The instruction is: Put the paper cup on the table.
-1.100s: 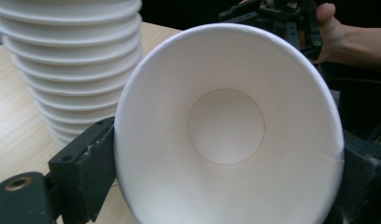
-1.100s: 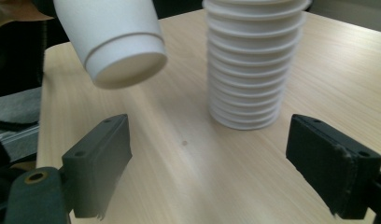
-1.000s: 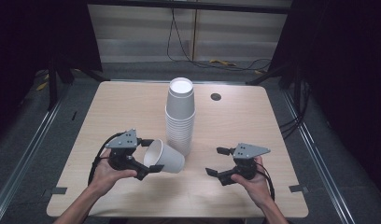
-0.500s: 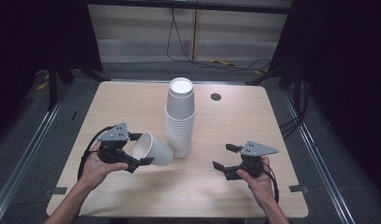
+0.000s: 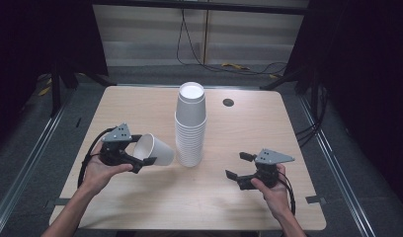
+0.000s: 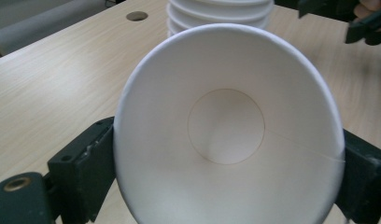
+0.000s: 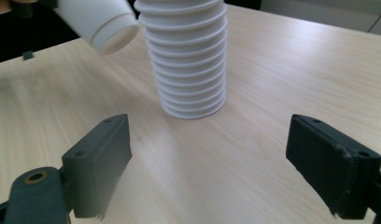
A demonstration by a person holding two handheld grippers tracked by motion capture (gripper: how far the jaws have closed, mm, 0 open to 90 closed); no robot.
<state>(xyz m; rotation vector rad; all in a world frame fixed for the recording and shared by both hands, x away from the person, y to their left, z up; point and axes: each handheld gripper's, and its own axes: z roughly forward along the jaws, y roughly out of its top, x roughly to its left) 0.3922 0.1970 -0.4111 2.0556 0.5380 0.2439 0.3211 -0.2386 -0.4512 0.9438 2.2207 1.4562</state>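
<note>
While our left gripper (image 5: 140, 159) held one paper cup (image 5: 156, 149) sideways in its jaws near the worktop's (image 5: 249, 123) left edge, clear of the stack (image 5: 190, 126). Our right gripper (image 5: 237, 169) waited, jaws wide and empty.

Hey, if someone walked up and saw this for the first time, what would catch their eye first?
Probably the tall stack of white paper cups standing mouth down in the middle of the wooden table. Next, the single paper cup held on its side in the left gripper, just left of the stack and off the tabletop. The right gripper waits open and empty at the near right.
</note>
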